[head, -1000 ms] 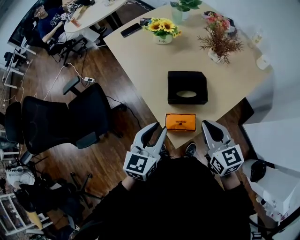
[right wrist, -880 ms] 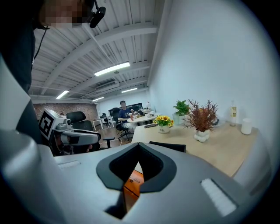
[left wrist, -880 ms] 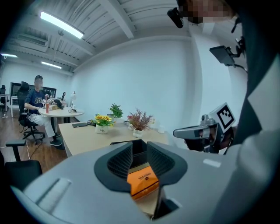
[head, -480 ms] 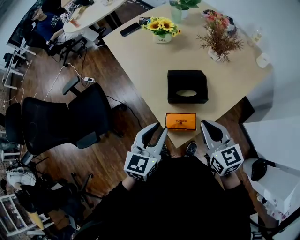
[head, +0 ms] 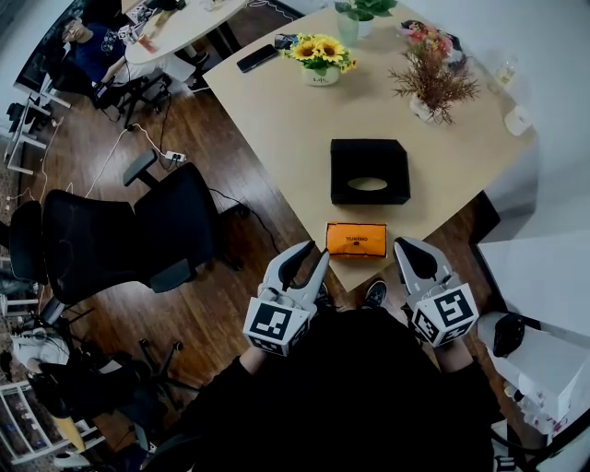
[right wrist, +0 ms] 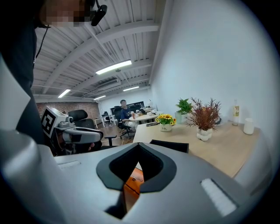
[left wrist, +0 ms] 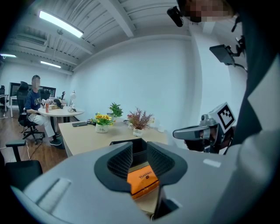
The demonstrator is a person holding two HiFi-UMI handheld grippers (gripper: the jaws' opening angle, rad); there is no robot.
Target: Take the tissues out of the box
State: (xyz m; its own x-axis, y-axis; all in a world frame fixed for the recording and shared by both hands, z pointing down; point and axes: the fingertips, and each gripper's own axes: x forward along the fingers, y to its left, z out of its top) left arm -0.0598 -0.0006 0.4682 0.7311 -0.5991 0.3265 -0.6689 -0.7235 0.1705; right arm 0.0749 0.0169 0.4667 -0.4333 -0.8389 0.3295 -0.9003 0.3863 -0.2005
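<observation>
A black tissue box (head: pixel 370 171) with an oval slot on top stands on the beige table (head: pixel 295 120). An orange tissue pack (head: pixel 356 241) lies at the table's near edge. My left gripper (head: pixel 312 253) and right gripper (head: pixel 409 249) hover below that edge, either side of the orange pack. Both are shut and hold nothing. In the left gripper view the black box (left wrist: pixel 139 146) and orange pack (left wrist: pixel 143 180) show beyond the jaws, with the right gripper (left wrist: pixel 192 131) beside them. The right gripper view shows the orange pack (right wrist: pixel 133 181) and black box (right wrist: pixel 170 145).
A sunflower pot (head: pixel 320 55), a dried-plant vase (head: pixel 433 88), a green plant (head: pixel 364 11) and a phone (head: pixel 257 58) stand at the table's far side. A black office chair (head: pixel 120 240) is on the wooden floor to the left. A person (head: pixel 92 41) sits at a far round table.
</observation>
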